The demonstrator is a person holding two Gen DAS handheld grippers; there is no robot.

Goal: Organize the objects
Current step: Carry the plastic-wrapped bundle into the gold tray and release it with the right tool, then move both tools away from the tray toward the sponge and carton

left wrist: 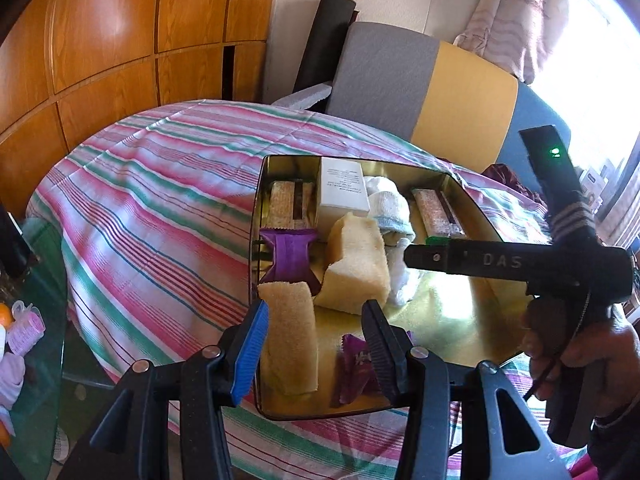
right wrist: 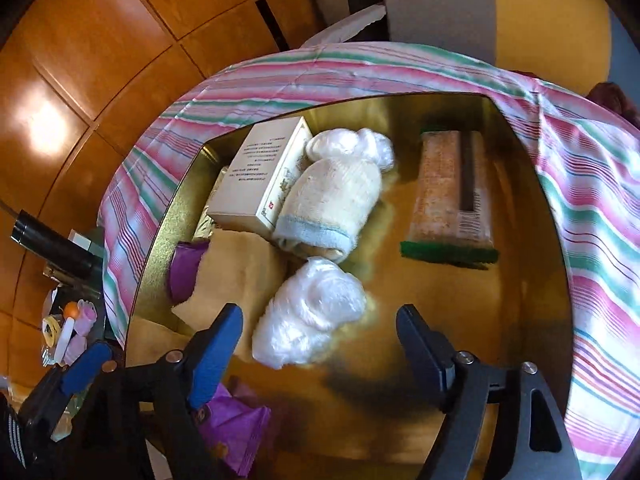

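A gold metal tin [left wrist: 472, 208] [right wrist: 532, 208] sits on the striped cloth. In it lie a white box [left wrist: 342, 192] [right wrist: 260, 176], a rolled sock [right wrist: 328, 208], a white fluffy bundle [right wrist: 312, 316], a yellow sponge [left wrist: 356, 264], a snack bar with green ends [right wrist: 452, 196], and purple packets [left wrist: 290, 256] [right wrist: 236, 432]. My left gripper [left wrist: 316, 344] is open over the tin's near left corner, its jaws either side of a sponge reflection [left wrist: 290, 344]. My right gripper [right wrist: 320, 356] is open above the tin, just in front of the white bundle.
The striped tablecloth [left wrist: 160, 200] covers a round table. A grey and yellow chair [left wrist: 420, 84] stands behind it, with wooden cabinets [left wrist: 100, 40] at left. A glass side table [left wrist: 36, 320] with small items is at lower left. The right gripper's body [left wrist: 520, 264] crosses the tin.
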